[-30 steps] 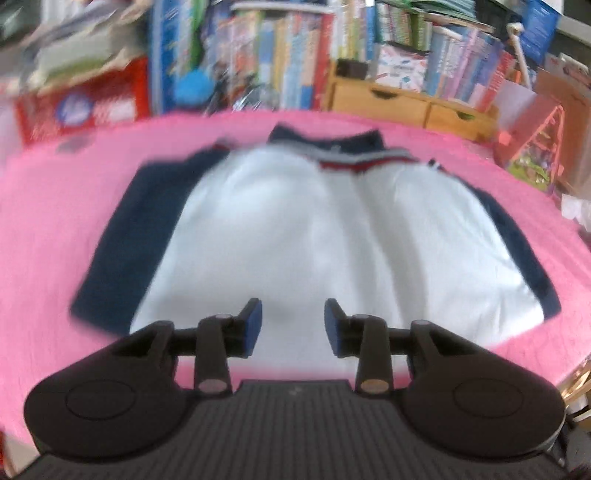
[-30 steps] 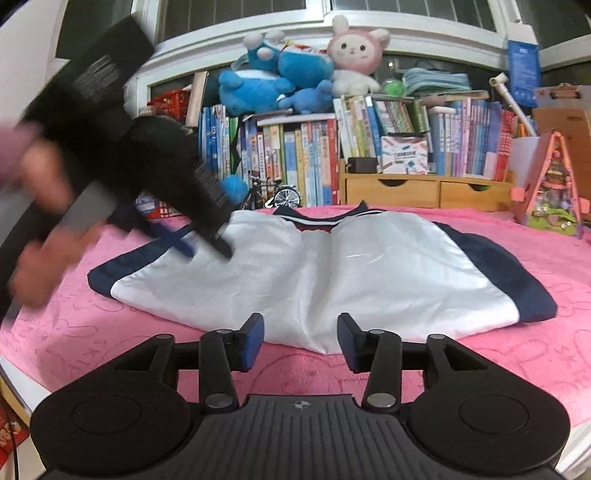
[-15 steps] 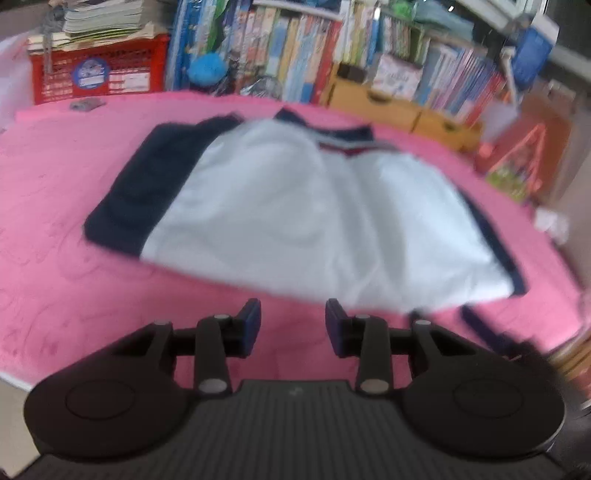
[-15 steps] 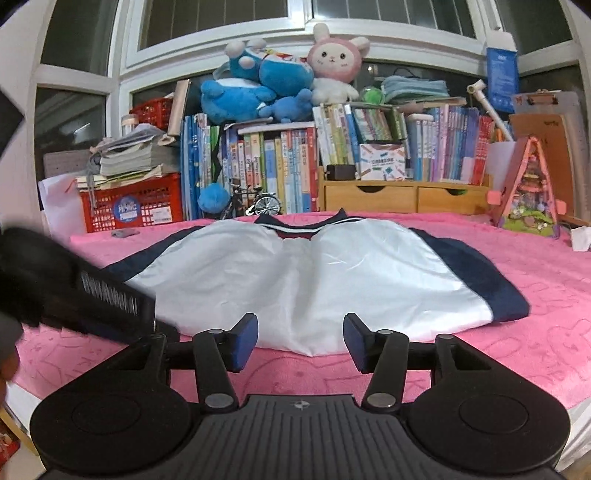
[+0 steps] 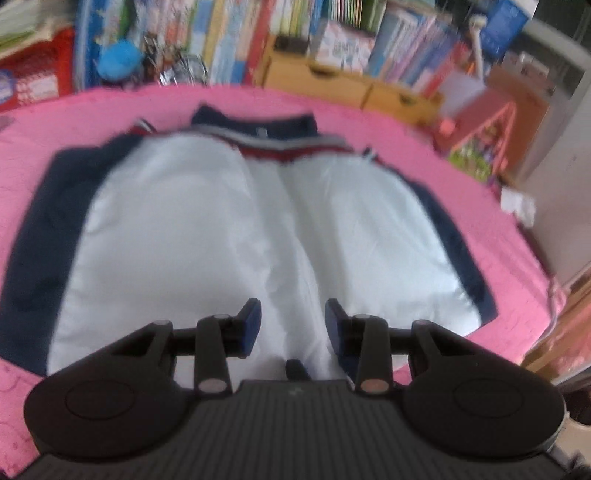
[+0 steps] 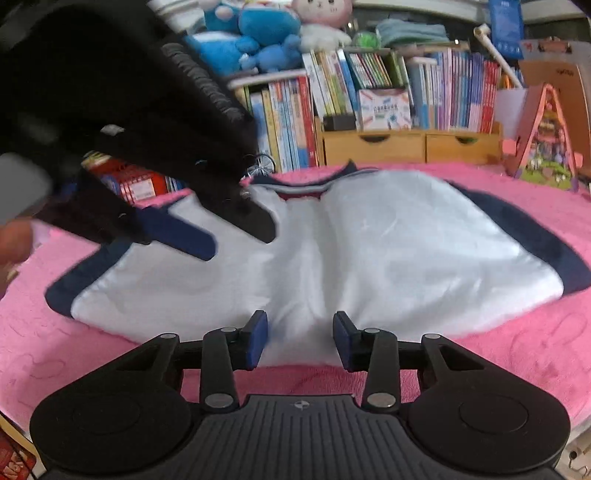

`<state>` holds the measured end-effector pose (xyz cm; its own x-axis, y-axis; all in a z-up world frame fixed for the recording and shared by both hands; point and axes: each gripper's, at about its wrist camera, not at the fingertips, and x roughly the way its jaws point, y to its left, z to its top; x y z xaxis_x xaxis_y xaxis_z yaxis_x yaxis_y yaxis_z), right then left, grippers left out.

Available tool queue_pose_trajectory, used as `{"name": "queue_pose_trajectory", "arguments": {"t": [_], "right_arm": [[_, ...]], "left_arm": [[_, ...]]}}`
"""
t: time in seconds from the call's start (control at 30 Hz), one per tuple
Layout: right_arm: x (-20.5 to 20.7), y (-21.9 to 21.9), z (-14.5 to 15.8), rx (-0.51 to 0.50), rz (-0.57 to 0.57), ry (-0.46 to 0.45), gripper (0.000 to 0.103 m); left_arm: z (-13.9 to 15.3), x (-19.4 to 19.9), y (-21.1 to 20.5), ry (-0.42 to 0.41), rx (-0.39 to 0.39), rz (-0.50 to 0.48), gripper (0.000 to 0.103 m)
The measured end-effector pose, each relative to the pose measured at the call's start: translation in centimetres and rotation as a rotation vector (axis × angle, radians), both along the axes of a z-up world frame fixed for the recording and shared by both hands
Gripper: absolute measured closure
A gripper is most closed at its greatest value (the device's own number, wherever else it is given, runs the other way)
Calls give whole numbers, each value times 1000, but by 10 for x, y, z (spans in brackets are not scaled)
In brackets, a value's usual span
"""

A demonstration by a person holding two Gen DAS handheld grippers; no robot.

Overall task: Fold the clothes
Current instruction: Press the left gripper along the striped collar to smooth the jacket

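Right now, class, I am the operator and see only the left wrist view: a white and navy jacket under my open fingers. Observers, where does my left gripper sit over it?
Observer: The left gripper hangs over the jacket, on its left part near the collar, jaws open.
Operator: And the right gripper?
Observer: The right gripper is open at the near hem, about midway along it.
Operator: What is above the books?
Observer: Plush toys sit on top of the books.

Each handheld tool is matte black plastic: a ribbed central housing flanked by two round discs, with silver screw heads on the linkage bars. The left gripper [image 5: 291, 325] and right gripper [image 6: 300, 339] carry blue finger pads [image 6: 255, 339]. Bare skin [image 6: 13, 242] shows.
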<state>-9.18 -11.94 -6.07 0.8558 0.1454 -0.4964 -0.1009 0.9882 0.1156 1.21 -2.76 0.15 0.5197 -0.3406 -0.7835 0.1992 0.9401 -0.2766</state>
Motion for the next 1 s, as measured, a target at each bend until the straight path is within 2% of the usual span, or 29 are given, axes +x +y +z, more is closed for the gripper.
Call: {"name": "queue_pose_trajectory", "arguments": {"t": [0.13, 0.27, 0.37, 0.43, 0.5, 0.7, 0.83, 0.93, 1.0], "right_arm": [[-2, 4, -4, -19, -8, -20, 64], [-4, 5, -6, -26, -6, -38, 65], [-5, 5, -6, -31, 2, -50, 65], [-5, 5, -7, -33, 6, -59, 65], [-4, 5, -7, -30, 7, -58, 65], [-3, 1, -5, -1, 2, -48, 67], [-4, 2, -6, -8, 4, -56, 67], [-6, 4, -7, -12, 10, -59, 67], [-7, 4, -8, -10, 16, -60, 67]], "left_arm": [[-24, 14, -15, 76, 52, -32, 67], [-24, 21, -21, 75, 76, -39, 67], [-21, 24, -25, 106, 76, -37, 67], [-19, 23, -30, 112, 78, -55, 67], [-23, 27, -34, 113, 116, -54, 67], [-27, 53, -33, 80, 104, -15, 68], [-30, 88, -43, 59, 184, -17, 68], [-34, 129, -53, 42, 262, 7, 67], [-36, 157, -53, 45, 279, 37, 67]]}}
